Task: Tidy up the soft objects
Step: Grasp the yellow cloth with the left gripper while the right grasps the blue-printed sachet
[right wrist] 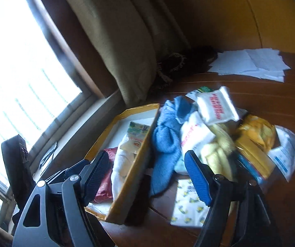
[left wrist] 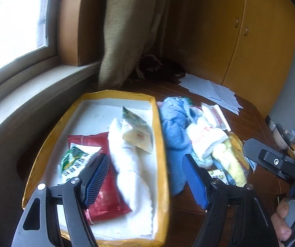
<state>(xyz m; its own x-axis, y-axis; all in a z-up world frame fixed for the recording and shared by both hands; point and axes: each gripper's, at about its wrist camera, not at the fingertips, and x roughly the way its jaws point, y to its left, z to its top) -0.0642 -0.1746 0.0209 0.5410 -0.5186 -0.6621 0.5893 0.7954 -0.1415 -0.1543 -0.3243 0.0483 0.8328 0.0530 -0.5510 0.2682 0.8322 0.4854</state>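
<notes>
On the brown wooden table (left wrist: 256,111) sits a shallow yellow-rimmed box (left wrist: 159,127) with a white lining, just left of a loose heap of soft things. Inside the box lie a white cloth (left wrist: 133,164), a red packet (left wrist: 104,193), a green-and-white packet (left wrist: 75,160) at its near left, and a pale packet (left wrist: 139,131) resting on the far end of the cloth. Against the box's right wall slumps a blue towel (left wrist: 174,135); to its right are a white packet with red print (right wrist: 217,107), a yellow fluffy cloth (left wrist: 229,160) and an orange-yellow bag (right wrist: 256,131), all touching one another. A small lemon-patterned packet (right wrist: 188,203) lies at the near edge of the heap.

The left gripper (left wrist: 147,177) hangs above the box's right side, jaws spread wide with nothing between them. The right gripper (right wrist: 147,175) hovers over the box wall and the blue towel, jaws likewise wide apart and empty. White papers (right wrist: 252,63) lie at the far side of the table, near a beige curtain (left wrist: 124,33).
</notes>
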